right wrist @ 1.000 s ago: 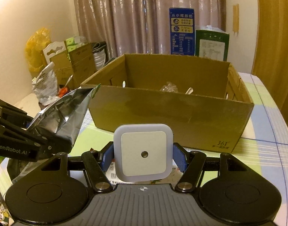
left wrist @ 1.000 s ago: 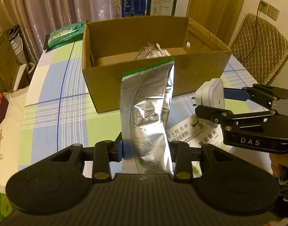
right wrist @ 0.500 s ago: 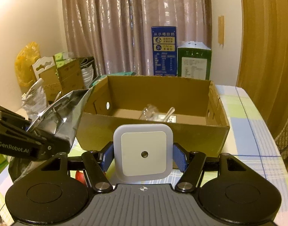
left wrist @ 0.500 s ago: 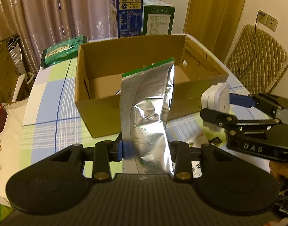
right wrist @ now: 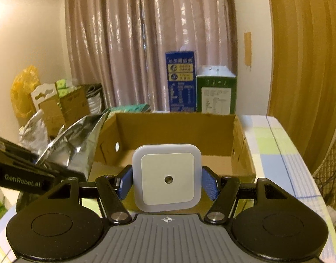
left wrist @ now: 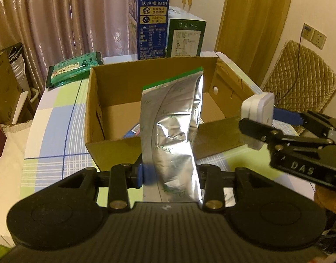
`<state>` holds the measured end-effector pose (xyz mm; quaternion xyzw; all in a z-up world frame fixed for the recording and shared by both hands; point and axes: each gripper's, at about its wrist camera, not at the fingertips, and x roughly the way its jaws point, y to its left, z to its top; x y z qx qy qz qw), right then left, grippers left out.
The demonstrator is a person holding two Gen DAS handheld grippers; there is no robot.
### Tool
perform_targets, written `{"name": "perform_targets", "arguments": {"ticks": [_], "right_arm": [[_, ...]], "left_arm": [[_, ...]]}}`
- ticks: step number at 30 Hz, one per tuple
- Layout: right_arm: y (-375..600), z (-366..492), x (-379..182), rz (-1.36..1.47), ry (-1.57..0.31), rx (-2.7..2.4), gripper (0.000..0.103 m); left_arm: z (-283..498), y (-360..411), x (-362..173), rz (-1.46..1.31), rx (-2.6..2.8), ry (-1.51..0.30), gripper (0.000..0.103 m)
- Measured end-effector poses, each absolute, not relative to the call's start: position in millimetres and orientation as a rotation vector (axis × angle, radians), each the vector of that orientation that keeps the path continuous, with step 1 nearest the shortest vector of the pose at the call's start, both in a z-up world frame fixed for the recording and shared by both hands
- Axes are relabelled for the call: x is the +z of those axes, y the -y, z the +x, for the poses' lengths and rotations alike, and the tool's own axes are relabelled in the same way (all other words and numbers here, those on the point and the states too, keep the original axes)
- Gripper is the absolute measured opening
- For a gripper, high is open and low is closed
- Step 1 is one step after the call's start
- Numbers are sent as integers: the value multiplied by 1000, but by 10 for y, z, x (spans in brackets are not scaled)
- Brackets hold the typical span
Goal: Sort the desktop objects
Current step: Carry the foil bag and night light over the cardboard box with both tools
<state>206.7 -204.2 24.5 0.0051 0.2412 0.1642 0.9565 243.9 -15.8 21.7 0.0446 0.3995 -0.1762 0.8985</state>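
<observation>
Your left hand-held gripper [left wrist: 170,173] is clamped on one silver foil pouch [left wrist: 171,131], pads pinching its lower part; the pouch stands upright, its green-edged top reaching up in front of the open cardboard box [left wrist: 115,76]. Your right hand-held gripper [right wrist: 166,185] grips one white square night-light plug [right wrist: 167,176], blue pads pressed on its two sides, sensor dot facing the camera. Both loads hang in the air on the near side of the box, the plug just above the near right part of the rim in the left wrist view. One box only, open-topped, four walls standing; its near wall is the edge between you and the inside. Floor of the box mostly bare cardboard; a blue-and-white item [left wrist: 132,131] lies near the front wall, half hidden by the pouch. A round hole shows in each end wall. Behind the box: two upright cartons, one blue [left wrist: 149,25], one green [left wrist: 186,37], standing side by side close to the far wall of the box. One green packet [left wrist: 74,69] lies flat at the far left corner of the desk [left wrist: 56,127]. The checked desk cloth to the left of the box is bare. Printed paper [left wrist: 229,197] lies on the desk under your grippers. Right edge of the desk runs close past the box; a quilted chair back [left wrist: 299,79] stands beyond it.
</observation>
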Motion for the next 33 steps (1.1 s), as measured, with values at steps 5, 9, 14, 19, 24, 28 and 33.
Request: {"name": "perform_targets", "arguments": {"ticks": [5, 9, 14, 19, 24, 28, 33], "right_arm": [[2075, 2219, 332, 26, -470, 316, 62], [2098, 2342, 388, 42, -459, 304, 62], [2090, 2469, 419, 51, -458, 292, 62], [2095, 2621, 438, 58, -458, 263, 62], [2101, 2795, 390, 60, -480, 240, 62], [2073, 2892, 338, 65, -498, 235, 62], [2039, 2973, 311, 69, -507, 236, 62]], "left_arm": [[2538, 156, 228, 86, -356, -822, 31], [2640, 181, 243, 74, -349, -819, 31], [2785, 237, 301, 61, -342, -803, 31], [2951, 263, 333, 49, -330, -793, 31], [3125, 238, 355, 28, -312, -791, 31], [3253, 237, 369, 18, -299, -788, 31], [3404, 255, 354, 20, -302, -797, 31]]}}
